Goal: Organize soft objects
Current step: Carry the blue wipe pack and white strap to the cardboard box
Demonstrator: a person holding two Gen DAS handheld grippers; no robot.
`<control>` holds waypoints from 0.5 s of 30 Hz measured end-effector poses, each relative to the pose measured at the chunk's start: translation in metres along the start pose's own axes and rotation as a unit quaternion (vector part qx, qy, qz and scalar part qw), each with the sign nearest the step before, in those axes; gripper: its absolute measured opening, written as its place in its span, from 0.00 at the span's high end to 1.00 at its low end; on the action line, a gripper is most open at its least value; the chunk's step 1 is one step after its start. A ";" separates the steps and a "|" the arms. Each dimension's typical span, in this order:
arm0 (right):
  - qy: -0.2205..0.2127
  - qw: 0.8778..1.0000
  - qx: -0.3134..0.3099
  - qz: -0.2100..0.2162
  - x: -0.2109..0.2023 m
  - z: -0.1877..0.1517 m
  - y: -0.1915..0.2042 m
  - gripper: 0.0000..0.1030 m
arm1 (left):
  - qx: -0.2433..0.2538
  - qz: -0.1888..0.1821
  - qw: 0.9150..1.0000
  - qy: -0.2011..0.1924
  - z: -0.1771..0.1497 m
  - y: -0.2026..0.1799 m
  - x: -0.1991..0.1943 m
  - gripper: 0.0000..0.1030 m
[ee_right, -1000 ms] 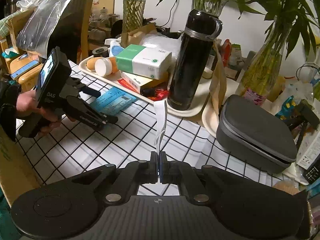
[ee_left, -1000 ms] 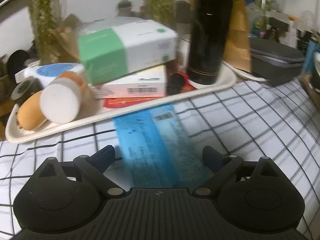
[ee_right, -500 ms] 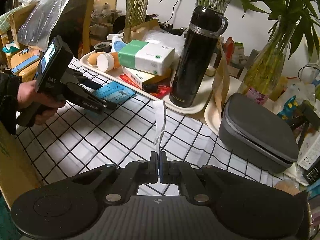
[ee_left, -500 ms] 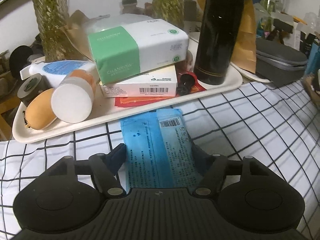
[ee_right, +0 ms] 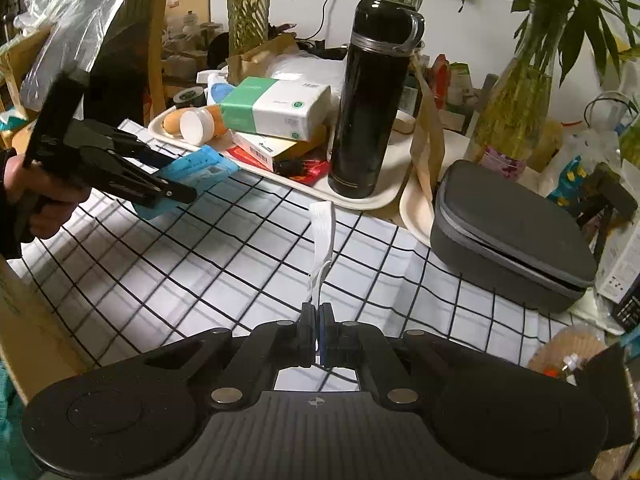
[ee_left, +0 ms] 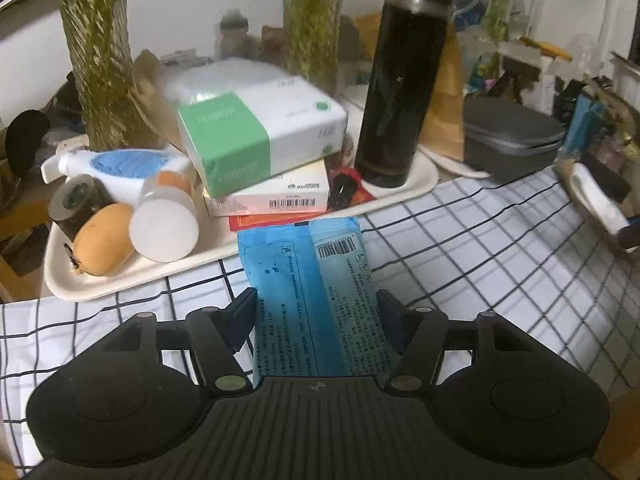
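L gripper (ee_left: pixel 316 312) has the blue wipes pack (ee_left: pixel 312 292) between its jaws; jaws have just been closing in on it and now press both long edges, pack held. In the right wrist view the pack (ee_right: pixel 192 168) looks lifted off the checked cloth (ee_right: pixel 200 264), front end tilted toward the cream tray (ee_right: pixel 360 200), just beside the tray's near rim. A hand (ee_right: pixel 36 196) grips the L gripper's handle, gripper (ee_right: pixel 176 184) pointing at the tray.

R gripper (ee_right: pixel 319 332) w/ jaws fully together, pinching a thin white strip (ee_right: pixel 322 240); strip stands up from the jaws, on the near side of the tray, over the cloth.

On the tray: black flask (ee_left: pixel 404 80) upright at its right end, green-and-white tissue pack (ee_left: pixel 260 136) stacked on a white box (ee_left: pixel 272 196) mid-tray, white-capped jar (ee_left: pixel 166 224) lying on its side at the left end. Grey zip case (ee_right: pixel 508 236) sits right of the tray.
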State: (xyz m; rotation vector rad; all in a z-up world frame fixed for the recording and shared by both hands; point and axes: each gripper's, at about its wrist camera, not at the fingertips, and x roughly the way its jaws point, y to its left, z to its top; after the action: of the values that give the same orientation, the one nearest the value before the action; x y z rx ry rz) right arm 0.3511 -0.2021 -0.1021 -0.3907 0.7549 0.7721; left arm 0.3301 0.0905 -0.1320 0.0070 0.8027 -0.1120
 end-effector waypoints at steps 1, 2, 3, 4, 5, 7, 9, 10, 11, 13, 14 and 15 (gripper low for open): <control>-0.001 1.000 0.002 0.001 -0.001 0.000 0.001 0.96 | -0.001 0.002 1.000 -0.003 0.000 0.001 -0.004 0.40; -0.002 1.000 0.002 0.000 -0.003 0.000 0.002 0.96 | -0.002 0.004 1.000 -0.007 0.000 0.002 -0.010 0.40; -0.003 1.000 0.001 0.000 -0.005 0.001 0.003 0.96 | -0.004 0.004 1.000 -0.012 -0.001 0.003 -0.018 0.40; -0.007 1.000 0.003 0.000 -0.007 0.001 0.004 0.96 | -0.007 0.004 1.000 -0.017 -0.001 0.004 -0.023 0.40; -0.010 1.000 0.007 0.000 -0.010 0.002 0.004 0.96 | -0.009 0.004 1.000 -0.024 -0.001 0.004 -0.030 0.40; -0.017 1.000 0.010 -0.002 -0.015 0.004 0.004 0.96 | -0.013 0.006 0.999 -0.039 -0.001 0.005 -0.044 0.40; -0.026 1.000 0.017 -0.002 -0.022 0.006 0.005 0.96 | -0.017 0.007 0.998 -0.053 -0.001 0.005 -0.057 0.40; -0.030 0.999 0.020 -0.002 -0.026 0.006 0.006 0.96 | -0.017 0.008 0.998 -0.059 -0.002 0.003 -0.063 0.40; -0.035 0.999 0.023 -0.001 -0.030 0.007 0.007 0.96 | -0.017 0.010 0.998 -0.064 -0.003 0.002 -0.068 0.40; -0.042 0.999 0.030 0.001 -0.037 0.007 0.009 0.96 | -0.016 0.012 0.997 -0.074 -0.005 -0.001 -0.079 0.40; -0.045 0.998 0.031 0.002 -0.041 0.007 0.010 0.96 | -0.015 0.012 0.997 -0.079 -0.007 -0.003 -0.085 0.40; -0.048 0.998 0.033 0.001 -0.044 0.007 0.011 0.96 | -0.014 0.012 0.996 -0.084 -0.008 -0.005 -0.090 0.40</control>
State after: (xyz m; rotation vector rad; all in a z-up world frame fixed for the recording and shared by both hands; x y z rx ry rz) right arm 0.3250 -0.2120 -0.0655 -0.2916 0.6885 0.7616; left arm 0.2617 0.0942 -0.0727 -0.0190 0.6361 -0.0764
